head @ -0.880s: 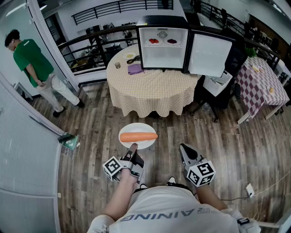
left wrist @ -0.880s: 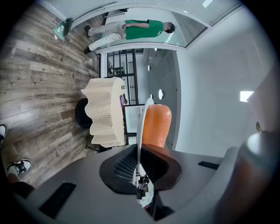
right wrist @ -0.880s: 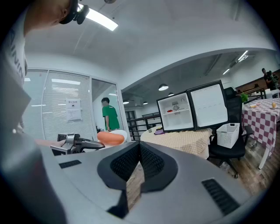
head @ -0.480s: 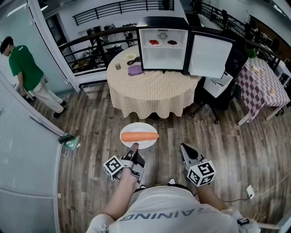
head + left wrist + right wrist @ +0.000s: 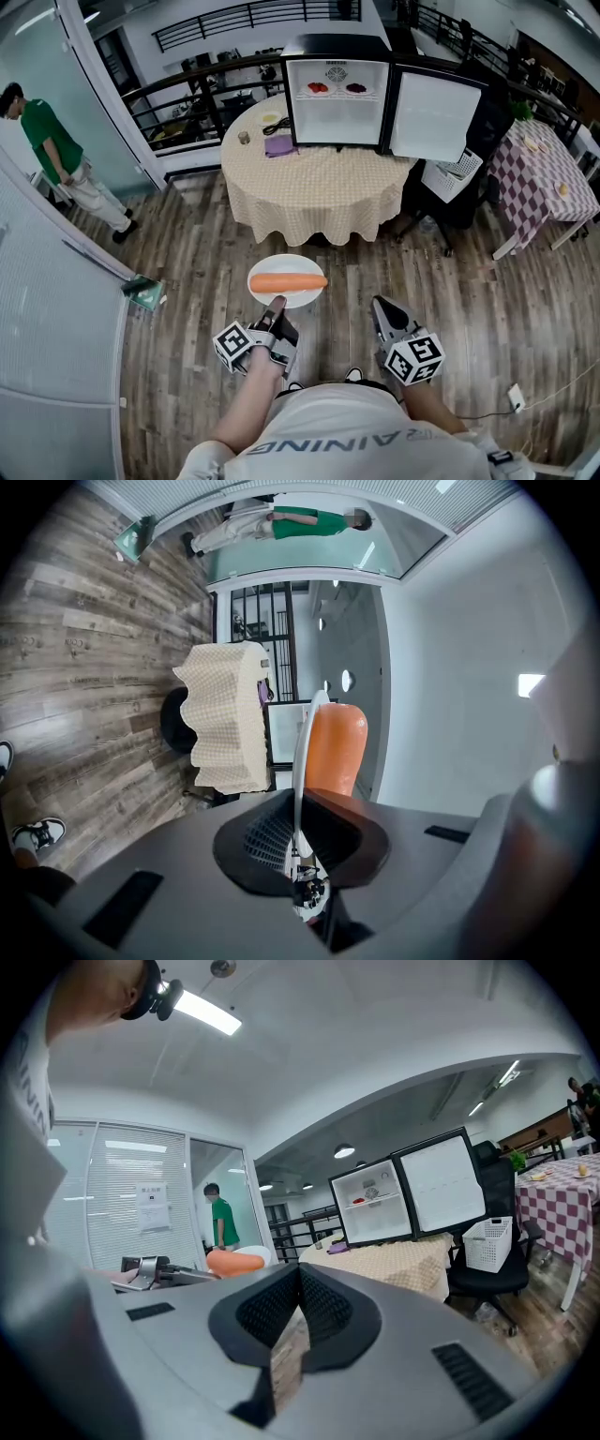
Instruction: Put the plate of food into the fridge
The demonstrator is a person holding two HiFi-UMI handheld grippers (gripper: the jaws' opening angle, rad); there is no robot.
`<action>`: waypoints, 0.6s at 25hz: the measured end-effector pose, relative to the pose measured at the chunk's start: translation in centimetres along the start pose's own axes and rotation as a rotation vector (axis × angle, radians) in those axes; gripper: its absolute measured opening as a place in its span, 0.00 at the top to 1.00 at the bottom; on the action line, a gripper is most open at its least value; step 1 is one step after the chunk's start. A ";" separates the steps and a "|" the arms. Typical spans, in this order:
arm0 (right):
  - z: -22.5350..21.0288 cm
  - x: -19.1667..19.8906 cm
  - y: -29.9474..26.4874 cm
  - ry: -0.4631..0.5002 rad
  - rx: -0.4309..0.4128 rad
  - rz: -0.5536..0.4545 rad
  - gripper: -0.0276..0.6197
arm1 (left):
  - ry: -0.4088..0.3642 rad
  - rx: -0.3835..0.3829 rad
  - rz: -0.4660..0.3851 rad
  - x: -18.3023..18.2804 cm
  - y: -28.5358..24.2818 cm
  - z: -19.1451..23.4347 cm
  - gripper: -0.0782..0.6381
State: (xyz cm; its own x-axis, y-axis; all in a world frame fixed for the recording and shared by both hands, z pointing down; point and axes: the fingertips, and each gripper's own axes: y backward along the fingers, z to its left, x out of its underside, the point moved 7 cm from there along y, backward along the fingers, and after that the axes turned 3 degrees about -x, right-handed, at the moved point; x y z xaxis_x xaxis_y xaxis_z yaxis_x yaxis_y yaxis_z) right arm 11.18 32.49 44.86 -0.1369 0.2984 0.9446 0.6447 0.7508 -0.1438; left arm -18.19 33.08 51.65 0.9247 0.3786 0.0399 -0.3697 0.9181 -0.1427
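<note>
Left hand-held gripper clenched on the near rim of the round white plate, carried level above the wooden plank floor. Well apart from the round table with the checked cloth and the open black mini fridge on it. Right hand-held gripper pressed closed, empty, off to the side of the plate. Single long orange carrot lying loose across the plate: likely to roll if tilted. Plate probably stiff, smooth and breakable, and lever-heavy in a one-edge pinch. Best carried flat; second hold on the opposite rim advisable before sliding onto a fridge shelf.
</note>
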 end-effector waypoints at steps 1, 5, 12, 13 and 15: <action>-0.2 0.0 -0.1 0.001 -0.004 0.002 0.93 | 0.001 0.003 -0.003 0.1 -0.2 0.0 0.86; -1.9 0.0 -0.6 0.000 -0.026 0.010 0.93 | 0.014 0.018 -0.021 1.0 -1.7 -0.4 0.86; -5.3 0.1 -0.5 -0.006 -0.064 0.028 0.93 | 0.027 0.042 -0.052 3.2 -3.7 -1.2 0.86; -5.7 0.1 -0.4 -0.008 -0.070 0.032 0.93 | 0.028 0.039 -0.057 3.5 -4.0 -1.2 0.86; -6.5 0.2 -0.3 -0.012 -0.074 0.039 0.93 | 0.028 0.032 -0.065 4.0 -4.6 -1.2 0.86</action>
State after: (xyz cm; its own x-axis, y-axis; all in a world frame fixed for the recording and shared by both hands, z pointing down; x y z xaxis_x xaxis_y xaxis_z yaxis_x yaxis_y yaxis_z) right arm 15.89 28.48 47.02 -0.1196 0.3341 0.9349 0.7037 0.6928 -0.1576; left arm -12.74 30.25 51.29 0.9487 0.3154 0.0199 -0.3115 0.9439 -0.1093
